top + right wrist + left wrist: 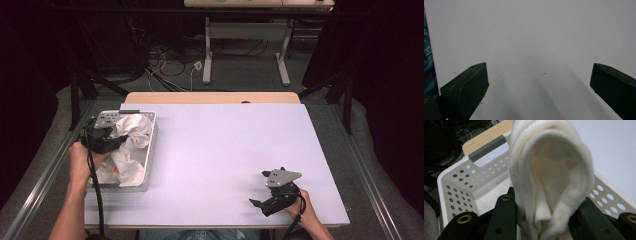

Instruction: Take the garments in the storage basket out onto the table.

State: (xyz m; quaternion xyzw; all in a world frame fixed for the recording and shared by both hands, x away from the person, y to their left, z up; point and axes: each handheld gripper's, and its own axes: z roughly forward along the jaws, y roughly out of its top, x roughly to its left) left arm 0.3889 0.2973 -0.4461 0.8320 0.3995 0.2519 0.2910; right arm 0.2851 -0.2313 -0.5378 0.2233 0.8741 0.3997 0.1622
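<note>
Noting the left hand-held gripper clamped on a soft, limp white cloth over the basket, we judge a bunched fold holds best; right hand-held gripper stands apart.

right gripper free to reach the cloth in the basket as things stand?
Probably yes. The right gripper sits open on bare table with nothing between it and the white basket. But the left gripper is already shut on the white cloth there, so the two could crowd.
</note>
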